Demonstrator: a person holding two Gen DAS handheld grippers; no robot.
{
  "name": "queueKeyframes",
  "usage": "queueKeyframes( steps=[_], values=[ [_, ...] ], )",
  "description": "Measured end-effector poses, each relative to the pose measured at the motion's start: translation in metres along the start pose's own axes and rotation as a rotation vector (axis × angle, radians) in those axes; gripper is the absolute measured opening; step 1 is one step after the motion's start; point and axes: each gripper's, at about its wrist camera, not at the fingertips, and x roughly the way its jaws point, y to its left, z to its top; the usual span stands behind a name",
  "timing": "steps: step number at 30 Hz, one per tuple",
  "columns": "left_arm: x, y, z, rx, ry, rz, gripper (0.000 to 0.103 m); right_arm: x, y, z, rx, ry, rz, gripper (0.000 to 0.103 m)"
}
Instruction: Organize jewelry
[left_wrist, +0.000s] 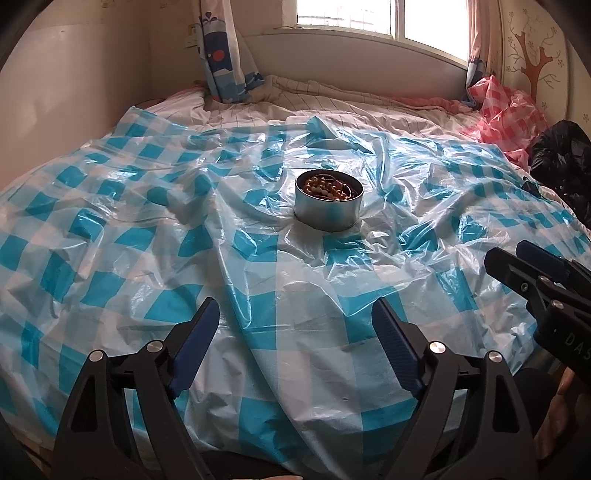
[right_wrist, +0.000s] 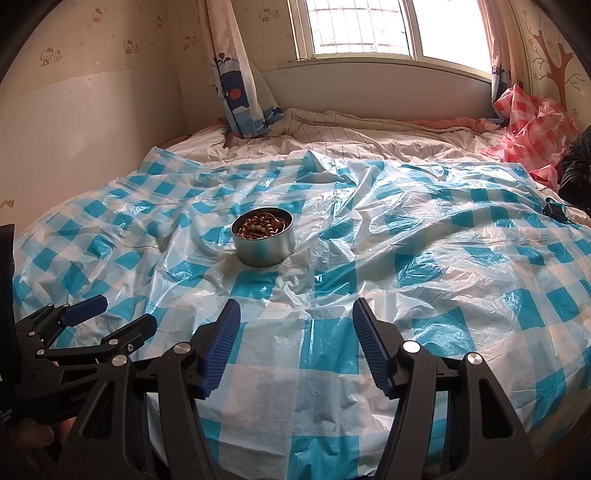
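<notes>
Two scraps of writing only: white letters "DAS" on the right gripper (left_wrist: 517, 258) body where the left wrist view cuts it off, and a partial "Genh…" (rest hidden) on the left gripper (right_wrist: 122, 314) body in the right wrist view; more small white print sits at the far left edge there, too small to read. Wallpaper (right_wrist: 110, 40) carries little cartoon cat figures, no legible text. Black bag (left_wrist: 565, 162) at the right edge is cropped, contents unclear; a small dark item (right_wrist: 554, 208) on the sheet nearby can't be identified. Round metal tin (left_wrist: 328, 205) stands upright mid-bed on the blue-and-white checked plastic sheet (left_wrist: 110, 258), lid off, holding amber-brown beads (left_wrist: 325, 186) with a few paler ones and thin wire loops; individual pieces can't be separated. Both grippers hang released, jaws spread with nothing between them, well short of the tin. Crumpled pink checked plastic (right_wrist: 532, 129) lies at the far right.
</notes>
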Motion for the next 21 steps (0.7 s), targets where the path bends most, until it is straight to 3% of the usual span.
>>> queueKeyframes(
  steps=[4, 7, 12, 21],
  values=[
    [0.0011, -0.0010, 0.0000, 0.001, 0.008, -0.003, 0.083, 0.0002, -0.0004, 0.0001, 0.001, 0.000, 0.000, 0.061],
    [0.0042, -0.0035, -0.0003, 0.005, 0.022, 0.003, 0.095, 0.0003, -0.0006, 0.0003, 0.000, 0.000, 0.000, 0.061],
    [-0.0046, -0.0011, -0.0013, 0.011, -0.036, -0.018, 0.095, 0.0002, -0.0009, 0.0003, 0.001, 0.000, 0.000, 0.061],
    [0.0008, -0.0093, -0.0013, 0.050, 0.001, 0.004, 0.095, -0.0005, -0.0065, -0.0009, 0.016, -0.009, 0.002, 0.064]
  ],
)
